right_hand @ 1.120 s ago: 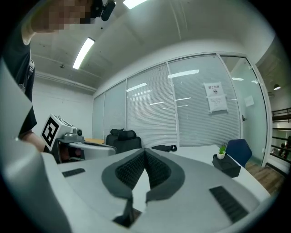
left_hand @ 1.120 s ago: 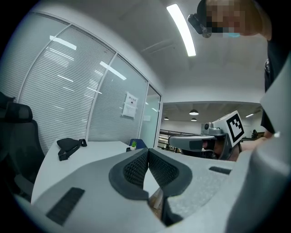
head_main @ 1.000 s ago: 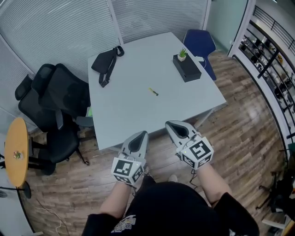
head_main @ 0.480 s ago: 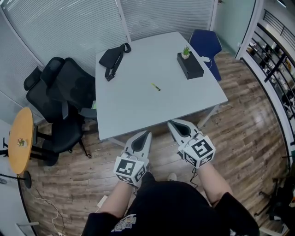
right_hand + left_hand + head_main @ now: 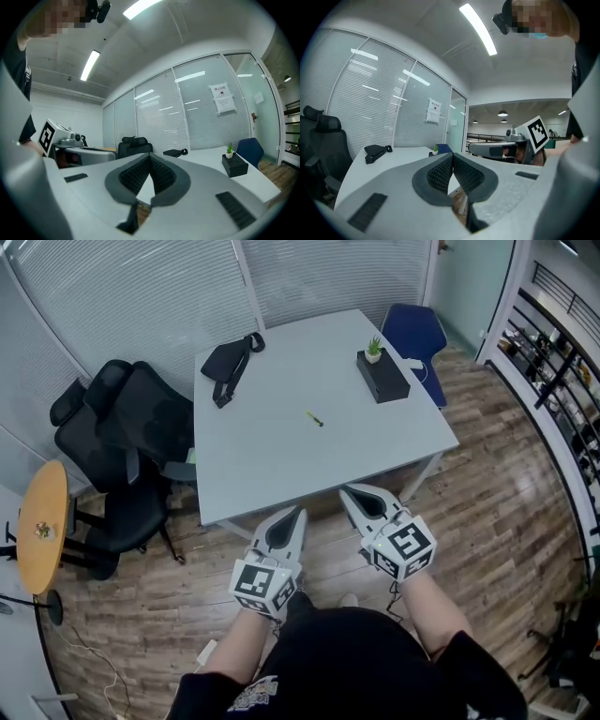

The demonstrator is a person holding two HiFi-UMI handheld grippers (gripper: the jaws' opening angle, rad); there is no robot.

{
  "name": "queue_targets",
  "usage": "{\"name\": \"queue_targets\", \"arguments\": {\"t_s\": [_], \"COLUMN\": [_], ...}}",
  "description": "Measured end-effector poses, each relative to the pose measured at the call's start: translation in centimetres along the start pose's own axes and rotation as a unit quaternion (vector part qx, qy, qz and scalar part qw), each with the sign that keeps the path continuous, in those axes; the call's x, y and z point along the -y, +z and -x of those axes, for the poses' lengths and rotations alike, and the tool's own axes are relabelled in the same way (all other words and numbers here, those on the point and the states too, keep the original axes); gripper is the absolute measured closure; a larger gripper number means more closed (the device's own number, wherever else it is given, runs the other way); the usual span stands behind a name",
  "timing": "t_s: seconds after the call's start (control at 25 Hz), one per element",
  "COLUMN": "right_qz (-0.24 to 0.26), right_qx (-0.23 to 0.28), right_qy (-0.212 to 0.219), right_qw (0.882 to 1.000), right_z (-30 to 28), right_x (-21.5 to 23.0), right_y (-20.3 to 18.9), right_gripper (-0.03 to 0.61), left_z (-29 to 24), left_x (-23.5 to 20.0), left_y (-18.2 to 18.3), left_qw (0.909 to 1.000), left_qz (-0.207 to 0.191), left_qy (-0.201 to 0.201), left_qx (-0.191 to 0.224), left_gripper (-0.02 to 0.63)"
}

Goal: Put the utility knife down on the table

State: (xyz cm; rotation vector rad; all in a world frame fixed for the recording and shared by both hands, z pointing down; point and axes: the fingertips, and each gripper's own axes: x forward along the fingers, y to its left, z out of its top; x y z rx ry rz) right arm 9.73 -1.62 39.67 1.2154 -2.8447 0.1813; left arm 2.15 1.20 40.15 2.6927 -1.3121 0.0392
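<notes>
While the left claw and the right claw are each pressed together on nothing, both hang short of the near edge of the tabletop. The small yellow thing, most likely the utility knife, lies flat near the tabletop's middle, well apart from the black bag and the black box. The placing looks done, so the best move is to leave the knife alone and avoid nudging it.

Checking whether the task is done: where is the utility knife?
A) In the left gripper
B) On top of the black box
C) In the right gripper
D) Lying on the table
D: the utility knife lies alone on the grey table, while the left gripper and right gripper are shut on nothing, short of its edge.
</notes>
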Motion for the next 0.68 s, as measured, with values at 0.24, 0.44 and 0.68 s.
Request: {"name": "queue_targets", "arguments": {"t_s": [0.24, 0.44, 0.68], "right_qz": [0.002, 0.003, 0.001], "right_qx": [-0.002, -0.002, -0.005], "right_qy": [0.001, 0.003, 0.005], "right_qw": [1.0, 1.0, 1.0], "right_z": [0.1, 0.3, -0.1], "right_x": [-0.3, -0.7, -1.1], "right_y": [0.1, 0.0, -0.1], "right_gripper": [0.575, 0.575, 0.575], "left_z": [0.3, 0.7, 1.0], "left_x": [0.1, 0.2, -0.1], "left_y": [0.1, 0.0, 0.0], "left_qw": [1.0, 1.0, 1.0], "left_qz": [0.002, 0.001, 0.005], "left_qy": [0.001, 0.003, 0.004], "left_qx": [0.004, 0.005, 0.004], "left_gripper": [0.609, 0.608, 0.607]}}
